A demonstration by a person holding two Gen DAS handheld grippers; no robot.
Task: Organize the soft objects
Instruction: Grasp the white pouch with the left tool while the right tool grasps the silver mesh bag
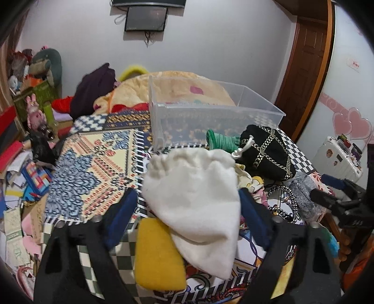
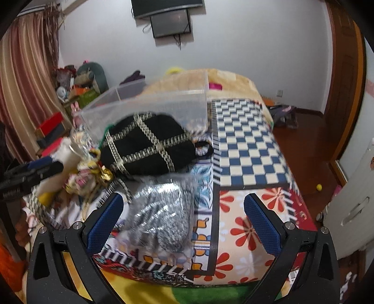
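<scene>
**Soft items on the bed: current positions and obscured areas**

Left claw (image 1: 188, 205): jaws spread wide on either side of the white drawstring pouch (image 1: 194, 198). Whether the blue pads (image 1: 121, 215) press the cloth cannot be told; the right pad is partly hidden behind the pouch. The pouch overlaps a yellow sponge (image 1: 159, 252), hiding its upper right corner.

Right claw (image 2: 183, 222): jaws wide, holding nothing. A grey knit item in a clear bag (image 2: 161, 215) lies between them on the bed; motion blur obscures its details.

Just beyond, the black bag with gold braid (image 1: 266, 152) rests on the patchwork bedspread (image 1: 93, 175), touching the pouch's knotted cord. A green cord bundle (image 1: 219, 140) sits between the bag and the clear plastic bin (image 1: 210, 117), partly hidden by both. The bin stands mid-bed; its contents cannot be made out through the wall.

Behind the bin lies a tan blanket (image 1: 182, 86). Farther off: a wall-mounted screen (image 1: 146, 18), cut off at the top edge, a striped curtain (image 2: 25, 93) on the left, and a wooden door (image 1: 306, 65) on the right.
</scene>
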